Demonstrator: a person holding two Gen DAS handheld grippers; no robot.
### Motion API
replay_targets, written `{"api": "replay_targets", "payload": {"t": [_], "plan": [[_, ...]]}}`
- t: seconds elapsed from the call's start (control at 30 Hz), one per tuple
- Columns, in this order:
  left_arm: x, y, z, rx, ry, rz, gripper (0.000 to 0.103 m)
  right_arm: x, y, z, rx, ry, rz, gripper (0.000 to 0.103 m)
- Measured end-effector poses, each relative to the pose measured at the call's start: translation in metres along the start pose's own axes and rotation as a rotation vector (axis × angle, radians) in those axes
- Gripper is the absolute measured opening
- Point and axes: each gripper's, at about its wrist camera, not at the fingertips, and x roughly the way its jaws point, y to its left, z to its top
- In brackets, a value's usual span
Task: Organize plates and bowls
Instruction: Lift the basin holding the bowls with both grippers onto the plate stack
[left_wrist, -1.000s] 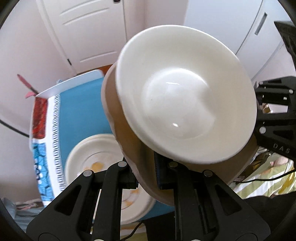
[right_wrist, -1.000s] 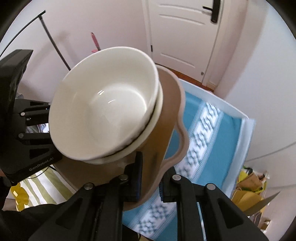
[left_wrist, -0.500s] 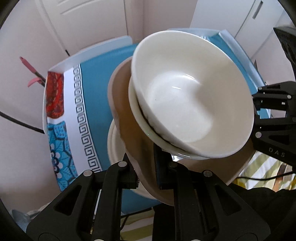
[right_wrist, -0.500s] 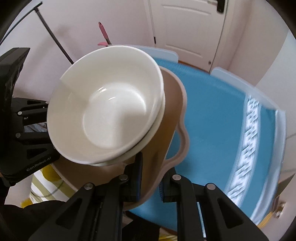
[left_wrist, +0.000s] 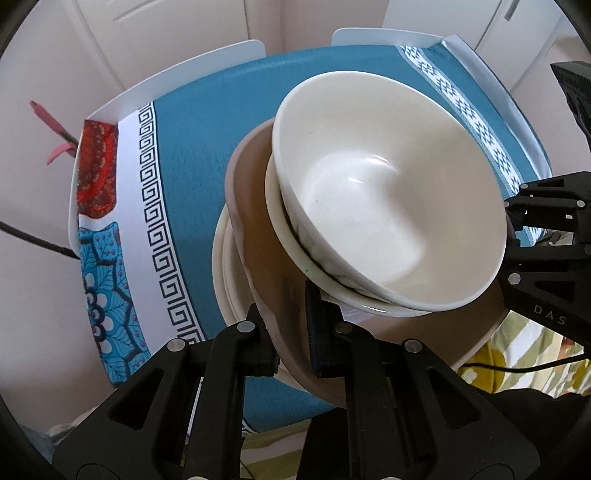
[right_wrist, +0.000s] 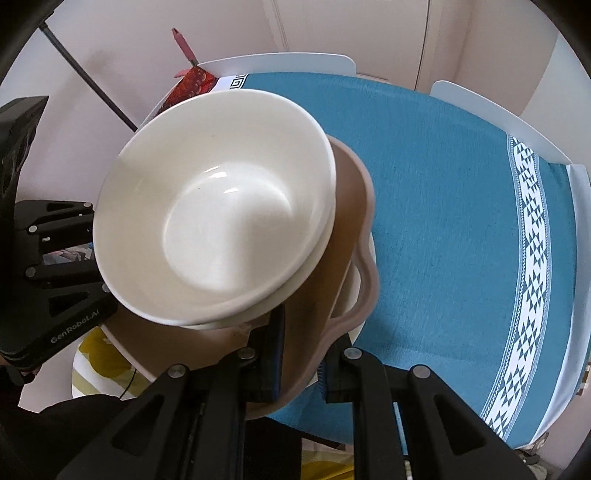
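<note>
A tan plate with a wavy rim (left_wrist: 258, 236) (right_wrist: 351, 229) carries two stacked white bowls (left_wrist: 388, 206) (right_wrist: 218, 221). My left gripper (left_wrist: 291, 332) is shut on the plate's near rim. My right gripper (right_wrist: 299, 354) is shut on the opposite rim. The load hangs tilted over the table's near edge. A cream plate (left_wrist: 225, 280) lies on the table under the tan plate, mostly hidden; a sliver of it shows in the right wrist view (right_wrist: 356, 284).
The table has a teal cloth (left_wrist: 207, 147) (right_wrist: 443, 192) with a white patterned border at each end. White chair backs (right_wrist: 280, 62) stand at the far side. A striped green and white fabric (left_wrist: 517, 354) lies below the near edge.
Both grippers have swung the plate and bowls down and forward over the table. The table now fills the views, and the stack sits over the cream plate.
</note>
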Motion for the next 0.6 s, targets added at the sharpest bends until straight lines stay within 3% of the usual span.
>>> {"api": "replay_targets", "payload": {"t": [0.43, 0.6], "plan": [[0.009, -0.007, -0.011, -0.009, 0.014, 0.004, 0.009, 0.001, 0.006, 0.001, -0.04, 0.006, -0.052, 0.014], [0.015, -0.011, -0.013, 0.018, 0.057, 0.034, 0.016, 0.004, 0.006, 0.001, -0.029, 0.02, -0.045, 0.014]]}}
